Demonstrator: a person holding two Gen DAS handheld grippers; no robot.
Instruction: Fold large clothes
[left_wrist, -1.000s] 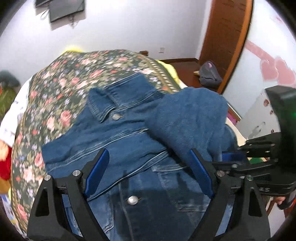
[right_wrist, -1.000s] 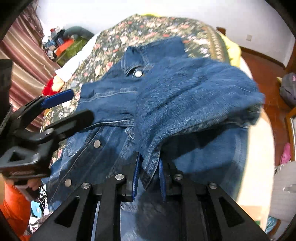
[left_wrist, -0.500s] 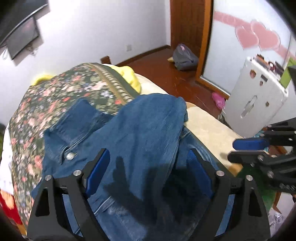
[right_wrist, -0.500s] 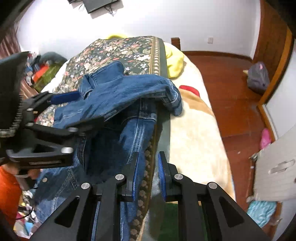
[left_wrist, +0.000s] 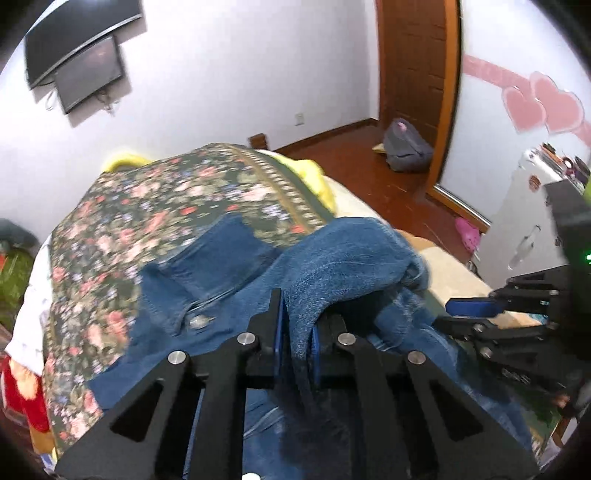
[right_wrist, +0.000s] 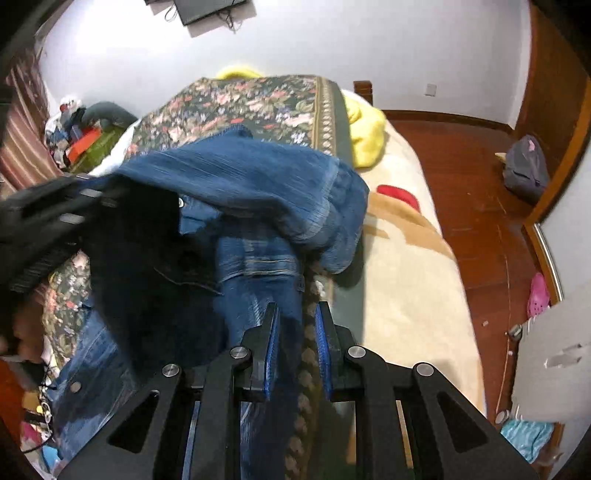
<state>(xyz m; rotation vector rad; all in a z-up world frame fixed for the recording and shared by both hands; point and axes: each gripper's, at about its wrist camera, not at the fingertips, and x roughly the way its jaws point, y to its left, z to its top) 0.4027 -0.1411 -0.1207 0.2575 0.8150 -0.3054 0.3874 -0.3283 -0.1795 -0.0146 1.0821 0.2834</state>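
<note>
A blue denim jacket (left_wrist: 207, 291) lies on the floral bedspread (left_wrist: 147, 206), collar toward the far wall. One part is folded over its front into a raised hump (right_wrist: 258, 173). My left gripper (left_wrist: 297, 328) is closing its jaws on a fold of that denim, and the pads press the cloth. At the jacket's right edge my right gripper (right_wrist: 297, 312) stands shut, with denim running down between its blue pads beside the bedspread's patterned border. The right gripper (left_wrist: 443, 316) also shows at the right of the left wrist view. The left gripper is a black blur at the left of the right wrist view.
A yellow blanket (right_wrist: 365, 136) and a cream blanket (right_wrist: 406, 258) cover the bed's right side. Beyond it are a wooden floor, a grey backpack (right_wrist: 524, 170), a pink slipper (right_wrist: 537, 295) and a white cabinet (left_wrist: 517, 236). Clutter (right_wrist: 81, 140) is piled at the bed's left.
The left gripper's jaws went from wide open to closed on the folded-over denim. Both views swung toward the bed's right side, and the lifted fabric moved with the right gripper.
</note>
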